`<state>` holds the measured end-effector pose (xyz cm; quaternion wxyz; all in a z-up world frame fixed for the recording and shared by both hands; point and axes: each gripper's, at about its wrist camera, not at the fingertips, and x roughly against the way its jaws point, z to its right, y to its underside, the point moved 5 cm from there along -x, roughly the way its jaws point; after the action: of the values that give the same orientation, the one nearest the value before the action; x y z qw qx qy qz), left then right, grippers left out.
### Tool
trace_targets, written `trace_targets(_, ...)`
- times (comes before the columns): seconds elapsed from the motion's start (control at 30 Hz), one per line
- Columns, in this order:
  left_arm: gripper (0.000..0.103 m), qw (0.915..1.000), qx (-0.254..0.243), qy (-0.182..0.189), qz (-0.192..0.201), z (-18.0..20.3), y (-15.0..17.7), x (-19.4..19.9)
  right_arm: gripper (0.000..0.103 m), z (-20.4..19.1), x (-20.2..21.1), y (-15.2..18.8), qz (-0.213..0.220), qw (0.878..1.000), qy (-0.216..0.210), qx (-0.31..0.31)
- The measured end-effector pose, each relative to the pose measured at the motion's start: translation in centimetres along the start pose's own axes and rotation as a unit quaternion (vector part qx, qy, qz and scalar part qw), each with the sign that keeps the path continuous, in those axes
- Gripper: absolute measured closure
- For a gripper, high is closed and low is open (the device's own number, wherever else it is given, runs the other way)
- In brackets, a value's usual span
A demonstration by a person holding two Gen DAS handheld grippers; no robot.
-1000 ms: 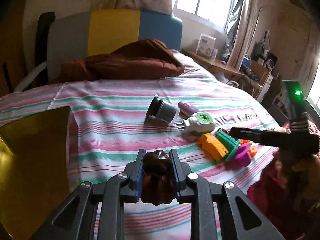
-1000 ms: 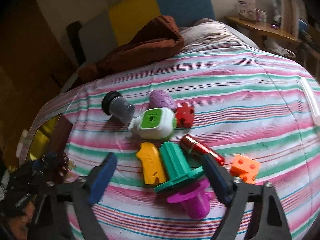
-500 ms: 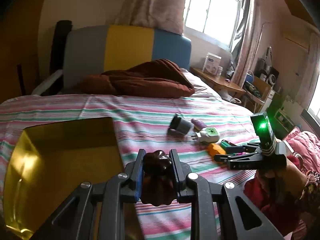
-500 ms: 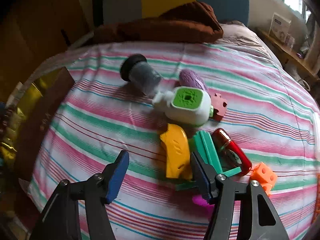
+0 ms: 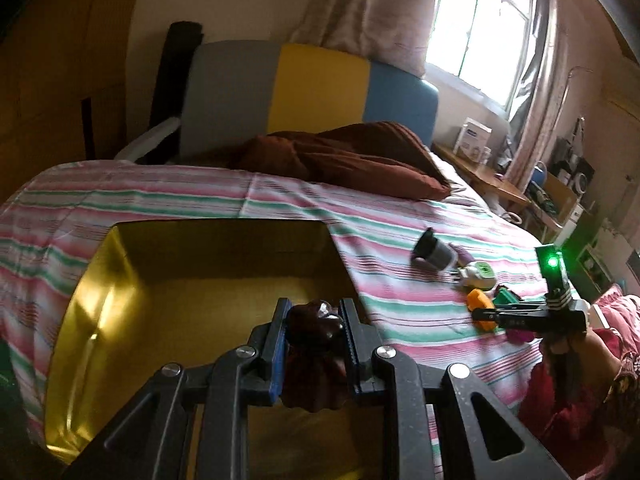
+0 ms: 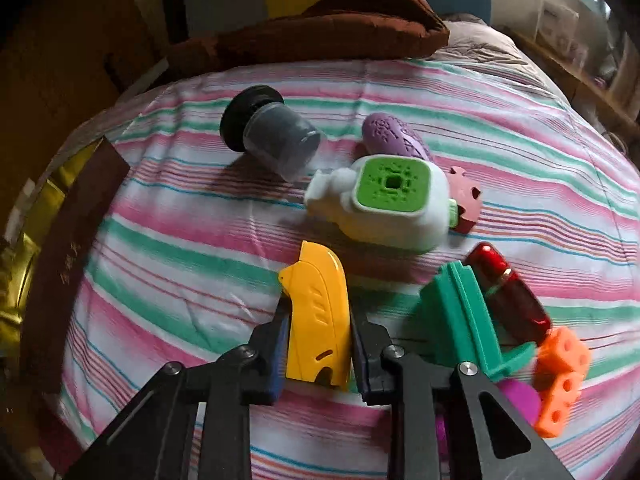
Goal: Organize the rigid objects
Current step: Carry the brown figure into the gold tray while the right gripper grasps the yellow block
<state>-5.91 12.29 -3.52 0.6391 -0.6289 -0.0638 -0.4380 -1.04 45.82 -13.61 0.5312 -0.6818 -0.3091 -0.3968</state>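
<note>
Left gripper (image 5: 313, 312) clamped on dark brown lumpy object (image 5: 314, 322), held over gold box (image 5: 120, 276); object's long axis runs along fingers, 6 to 12 o'clock. Right gripper (image 6: 318, 320) closed on yellow piece (image 6: 318, 316) lying on striped bedspread (image 6: 180, 240); piece's long axis 6 to 12 o'clock, pointed end at 12. Green piece (image 6: 464, 312) at 3 o'clock beside it, white-green toy (image 6: 384, 200) at 1 o'clock, grey cup (image 6: 276, 136) on side at 11.

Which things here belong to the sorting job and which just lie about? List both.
Job: dark brown piece in left gripper over gold box; yellow piece in right gripper; green-faced white gadget; orange cubes.
Lying about: brown blanket; headboard.
</note>
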Motion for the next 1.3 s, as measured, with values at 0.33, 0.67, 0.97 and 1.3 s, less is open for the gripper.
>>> trace_targets(0.33,0.080,0.9986,0.020,-0.043,-0.024,-5.1,0.0,-1.0,0.075,-2.2,0.3,1.3,0.033,0.998,-0.049,-0.030)
trace_targets(0.67,0.080,0.9914,0.038,-0.093,-0.084,-10.9,-1.9,-5.9,0.075,-2.2,0.2,1.5,0.028,0.997,-0.051,-0.047)
trace_targets(0.97,0.080,0.9834,0.077,-0.137,-0.091,-15.6,-4.3,-9.2,0.075,-2.5,0.0,1.5,0.027,0.998,-0.034,-0.040)
trace_targets(1.3,0.066,0.9834,0.146,-0.103,-0.035,-15.2,-3.1,-4.3,0.075,-2.7,0.0,1.6,0.034,0.999,-0.019,-0.037)
